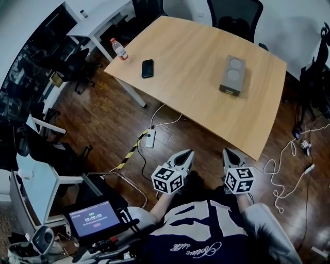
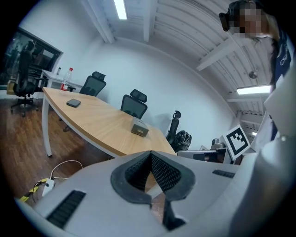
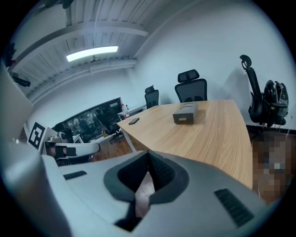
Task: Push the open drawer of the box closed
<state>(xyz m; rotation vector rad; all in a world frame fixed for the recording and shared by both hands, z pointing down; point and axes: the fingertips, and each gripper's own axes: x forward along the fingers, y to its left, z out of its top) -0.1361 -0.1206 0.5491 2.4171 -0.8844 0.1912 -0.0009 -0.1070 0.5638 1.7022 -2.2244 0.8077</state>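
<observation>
A small grey box (image 1: 232, 75) with two round dents in its top stands on the wooden table (image 1: 191, 103), toward the far right. Its drawer front faces me; how far the drawer sticks out I cannot tell. The box also shows in the left gripper view (image 2: 139, 128) and the right gripper view (image 3: 186, 113). My left gripper (image 1: 188, 152) and right gripper (image 1: 227, 151) hang side by side before the table's near edge, well short of the box. Both are shut with nothing between the pads (image 2: 163, 172) (image 3: 159, 172).
A black phone (image 1: 147, 68) and a plastic bottle (image 1: 119, 49) lie at the table's far left. Office chairs (image 1: 234, 15) stand behind it. A power strip (image 1: 150, 138) and cables (image 1: 281, 170) lie on the wooden floor. A small screen (image 1: 94, 218) sits at my lower left.
</observation>
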